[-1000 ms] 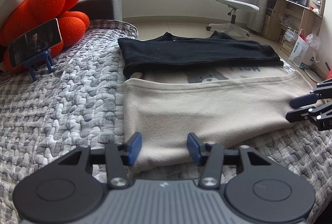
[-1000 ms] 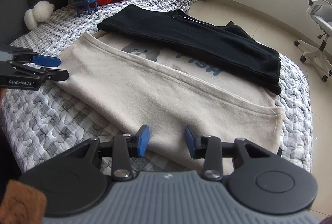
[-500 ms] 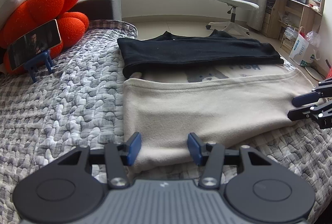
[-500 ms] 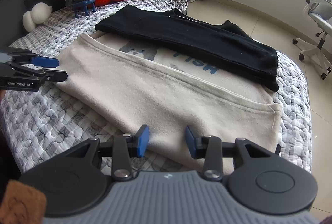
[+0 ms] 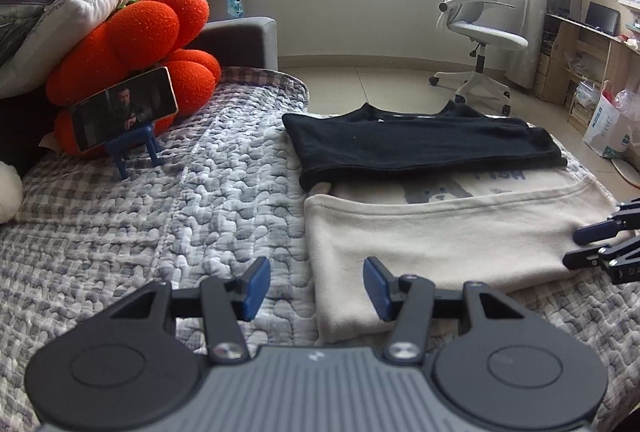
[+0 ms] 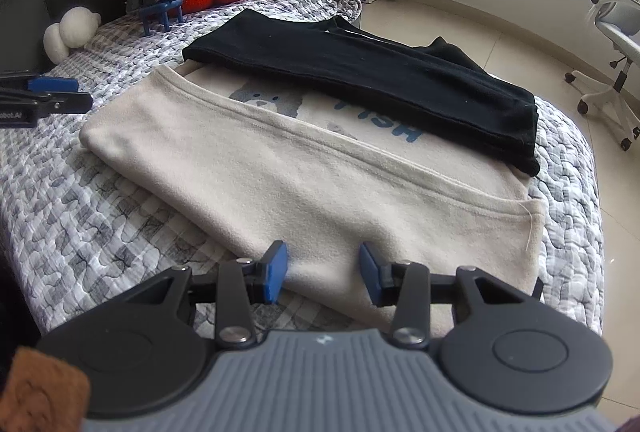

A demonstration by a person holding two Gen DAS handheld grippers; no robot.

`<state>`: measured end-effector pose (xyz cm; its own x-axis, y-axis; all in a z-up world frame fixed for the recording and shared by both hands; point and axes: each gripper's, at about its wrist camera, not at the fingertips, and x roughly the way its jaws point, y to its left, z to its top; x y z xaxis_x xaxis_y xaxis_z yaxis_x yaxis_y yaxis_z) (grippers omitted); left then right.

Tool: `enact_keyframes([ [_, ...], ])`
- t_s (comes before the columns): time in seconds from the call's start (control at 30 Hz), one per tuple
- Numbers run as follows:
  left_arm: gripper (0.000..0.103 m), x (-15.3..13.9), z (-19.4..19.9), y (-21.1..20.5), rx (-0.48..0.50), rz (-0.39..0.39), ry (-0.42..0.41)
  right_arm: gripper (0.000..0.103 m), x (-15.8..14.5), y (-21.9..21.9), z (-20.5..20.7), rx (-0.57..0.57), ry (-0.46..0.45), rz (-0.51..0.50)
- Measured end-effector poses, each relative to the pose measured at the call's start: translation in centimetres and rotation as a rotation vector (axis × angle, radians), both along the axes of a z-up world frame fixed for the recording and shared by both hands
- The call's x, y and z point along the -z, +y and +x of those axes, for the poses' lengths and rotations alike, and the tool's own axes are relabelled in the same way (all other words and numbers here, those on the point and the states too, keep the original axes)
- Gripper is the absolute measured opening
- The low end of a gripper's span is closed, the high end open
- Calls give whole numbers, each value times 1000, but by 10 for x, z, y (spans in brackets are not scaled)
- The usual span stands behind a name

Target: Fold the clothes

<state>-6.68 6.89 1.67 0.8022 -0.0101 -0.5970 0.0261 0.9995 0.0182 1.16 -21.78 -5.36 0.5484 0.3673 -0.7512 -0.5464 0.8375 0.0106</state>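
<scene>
Beige fleece fills the middle of the left wrist view: a folded beige garment [image 5: 440,244] lies flat on the grey quilted bed cover [image 5: 160,216], its near corner just ahead of the left hand-held gripper [image 5: 316,288], whose blue pads stand spread apart with nothing between them. A folded black garment [image 5: 420,143] rests across the beige one's far edge, covering part of a grey print. At the right edge the right hand-held gripper [image 5: 600,248] pokes in beside the beige fold. An orange plush cushion [image 5: 136,43] props a phone on a blue stand [image 5: 124,111] to the left, and a white office chair [image 5: 476,31] stands on the floor beyond the bed.

From the right wrist view, the right hand-held gripper [image 6: 322,276] is released too, its pads apart over the near folded edge of the beige garment [image 6: 300,183]; whether they touch the cloth cannot be told. The black garment [image 6: 360,79] lies along the far side, partly hiding blue lettering. The left hand-held gripper [image 6: 68,93] shows at the left edge, over the bed cover [image 6: 80,232] just beside the beige corner.
</scene>
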Motion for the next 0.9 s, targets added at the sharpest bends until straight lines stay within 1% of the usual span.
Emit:
enact_keyframes([
  [0.07, 58, -23, -15, 4, -16, -37, -54, 44, 0, 0, 0, -2, 0, -2],
  [0.17, 66, -57, -37, 11, -40, -127, -123, 44, -1, 0, 1, -3, 4, -3],
  [0.2, 66, -66, -43, 10, -31, -159, -133, 44, -1, 0, 1, -2, 5, -2],
  [0.23, 66, -74, -49, 6, -13, -167, -148, 44, -1, 0, 1, -2, 7, 0],
  [0.27, 68, -84, -55, 1, 5, -164, -167, 44, -1, 0, 2, -2, 8, 1],
  [0.3, 71, -91, -60, -5, 17, -137, -188, 44, -1, 0, 2, -1, 10, 3],
  [0.33, 80, -97, -65, -13, 24, -98, -212, 45, -1, 0, 2, 0, 11, 4],
  [0.37, 86, -104, -70, -20, 31, -58, -236, 45, -1, 0, 2, 1, 13, 5],
  [0.47, 86, -119, -81, -36, 48, 23, -277, 45, -3, 2, 3, 5, 15, 5],
  [0.5, 86, -124, -84, -40, 55, 36, -284, 45, -3, 2, 4, 6, 15, 6],
  [0.57, 87, -130, -85, -50, 85, 33, -284, 45, -2, 2, 4, 4, 14, 7],
  [0.63, 87, -127, -73, -64, 125, 15, -244, 45, -3, -1, 4, 6, 15, 16],
  [0.73, 92, -104, -45, -80, 176, -105, -132, 45, -4, -6, 4, 25, 24, 37],
  [0.77, 94, -90, -34, -87, 187, -117, -101, 45, -4, -8, 4, 30, 25, 40],
  [0.8, 94, -75, -23, -94, 190, -111, -73, 45, -4, -10, 4, 35, 27, 43],
  [0.83, 94, -58, -10, -100, 184, -83, -48, 45, -4, -12, 4, 39, 29, 46],
  [0.9, 94, -21, 12, -110, 161, -2, -8, 46, -4, -15, 4, 49, 32, 51],
])
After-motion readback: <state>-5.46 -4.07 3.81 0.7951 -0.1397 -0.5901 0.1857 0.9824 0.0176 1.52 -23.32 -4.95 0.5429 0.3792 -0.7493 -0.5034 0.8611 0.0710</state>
